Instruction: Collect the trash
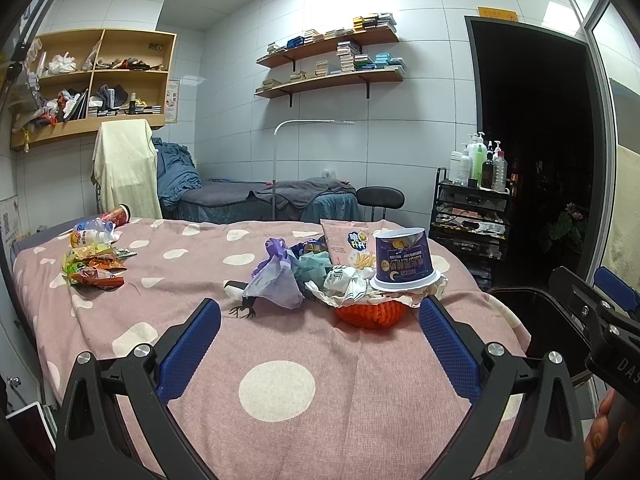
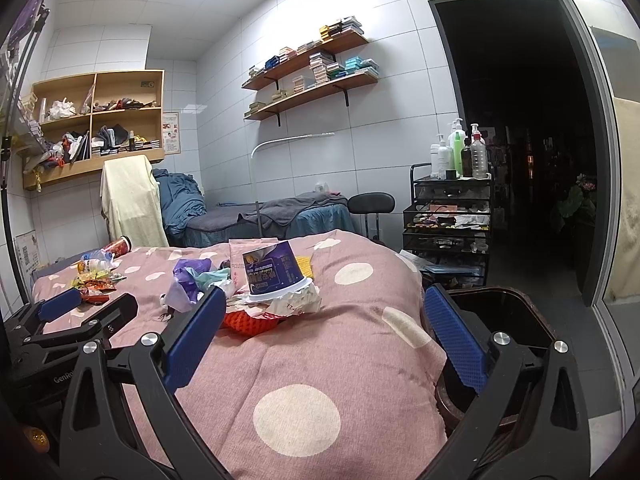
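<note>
- Both grippers hover over the pink polka-dot bedspread point(image 1: 280, 344) with their blue textured fingers point(image 1: 188, 348) spread wide and nothing between them: the left gripper point(image 1: 320, 344) faces the trash pile, the right gripper point(image 2: 324, 340) sits nearer the bed's edge.
- Readable writing: "DAS" on the right gripper's body in the left view, "GenRo" on the left gripper's body in the right view; the printing on the wrappers is too small to read.
- An orange knitted basket point(image 1: 372, 316) on the bedspread holds crumpled white paper point(image 1: 344, 284), with an upside-down purple paper cup point(image 1: 404, 258) resting on top.
- A pale purple plastic bag point(image 1: 276, 280) and a pink snack pouch point(image 1: 344, 240) lie just beside the basket.
- Well apart, at the bed's far left, lie colourful snack wrappers point(image 1: 94, 266), a crushed plastic bottle point(image 1: 94, 228) and a red cylindrical can point(image 1: 118, 214).
- A dark brown plastic bin point(image 2: 504, 320) stands beside the bed on the right.
</note>
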The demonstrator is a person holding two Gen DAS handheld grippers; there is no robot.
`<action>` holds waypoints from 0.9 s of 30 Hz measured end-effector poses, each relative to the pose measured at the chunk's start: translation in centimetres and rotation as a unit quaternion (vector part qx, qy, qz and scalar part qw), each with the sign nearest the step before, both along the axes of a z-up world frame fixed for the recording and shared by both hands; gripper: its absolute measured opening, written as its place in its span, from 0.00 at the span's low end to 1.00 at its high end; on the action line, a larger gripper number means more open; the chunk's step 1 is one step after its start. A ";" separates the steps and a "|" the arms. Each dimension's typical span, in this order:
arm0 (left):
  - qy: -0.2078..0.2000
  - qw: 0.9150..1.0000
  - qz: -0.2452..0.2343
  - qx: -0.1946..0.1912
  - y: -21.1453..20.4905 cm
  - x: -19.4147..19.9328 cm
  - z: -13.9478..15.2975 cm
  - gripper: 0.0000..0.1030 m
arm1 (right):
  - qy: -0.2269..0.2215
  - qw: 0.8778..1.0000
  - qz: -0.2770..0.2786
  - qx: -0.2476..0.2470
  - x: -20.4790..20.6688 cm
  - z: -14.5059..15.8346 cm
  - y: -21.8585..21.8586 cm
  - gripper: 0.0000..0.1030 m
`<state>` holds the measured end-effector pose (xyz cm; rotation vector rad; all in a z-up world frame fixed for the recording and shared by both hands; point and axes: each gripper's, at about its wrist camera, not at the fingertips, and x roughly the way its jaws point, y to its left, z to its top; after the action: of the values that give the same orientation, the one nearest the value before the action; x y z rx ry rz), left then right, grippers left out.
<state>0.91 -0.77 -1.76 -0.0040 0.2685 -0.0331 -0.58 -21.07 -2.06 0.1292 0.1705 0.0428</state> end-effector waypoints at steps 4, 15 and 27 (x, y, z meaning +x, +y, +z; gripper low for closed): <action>0.003 1.000 0.000 0.000 0.0 0.0 0.2 0.95 | 0.002 1.000 0.001 0.000 0.0 -0.1 0.1 0.95; 0.039 0.999 -0.004 -0.005 0.5 0.9 -0.2 0.95 | 0.026 1.000 0.003 0.003 0.9 -0.4 0.0 0.95; 0.117 0.993 -0.021 0.001 0.9 3.7 -2.1 0.95 | 0.086 0.996 0.018 -0.015 4.0 -1.4 0.7 0.95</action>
<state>4.58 0.17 -3.81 -0.0010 0.5037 -0.0753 3.46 -20.42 -3.49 0.0998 0.3443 0.0645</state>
